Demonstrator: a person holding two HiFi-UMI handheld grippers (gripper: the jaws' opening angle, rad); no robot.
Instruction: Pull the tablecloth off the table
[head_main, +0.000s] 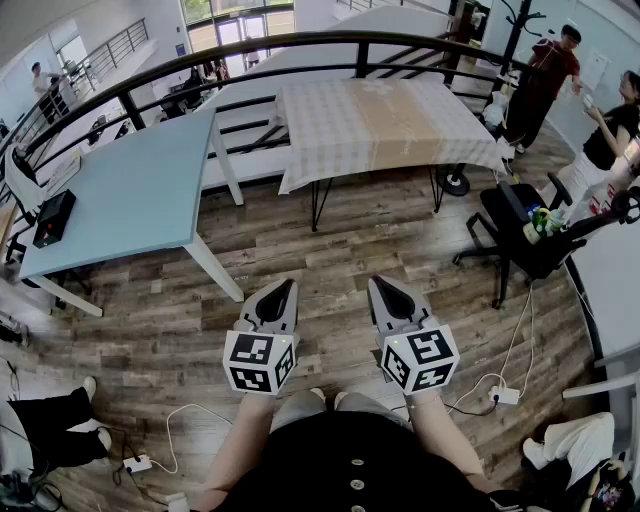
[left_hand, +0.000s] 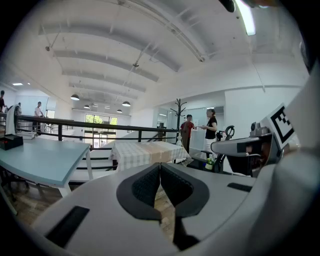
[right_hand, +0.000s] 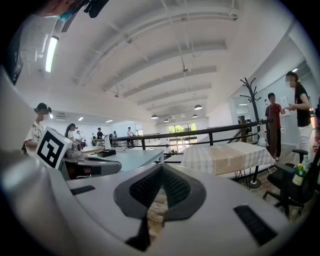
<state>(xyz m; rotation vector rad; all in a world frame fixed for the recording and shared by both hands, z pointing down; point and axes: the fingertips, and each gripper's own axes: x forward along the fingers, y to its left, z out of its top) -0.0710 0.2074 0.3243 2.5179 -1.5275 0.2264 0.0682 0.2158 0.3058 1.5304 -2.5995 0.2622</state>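
A pale checked tablecloth (head_main: 385, 125) covers a table with dark legs by the black railing, well ahead of me. It also shows as the draped tablecloth (left_hand: 142, 153) in the left gripper view and the tablecloth (right_hand: 227, 157) in the right gripper view. My left gripper (head_main: 285, 288) and right gripper (head_main: 385, 285) are held side by side over the wooden floor, far short of the table. Both are shut with nothing between their jaws; the tips meet in the left gripper (left_hand: 159, 165) and the right gripper (right_hand: 161, 167).
A light blue table (head_main: 130, 190) with a black box stands at the left. A black office chair (head_main: 520, 235) stands at the right beside the covered table. Two people (head_main: 575, 95) stand at the far right. Cables and a power strip (head_main: 500, 395) lie on the floor.
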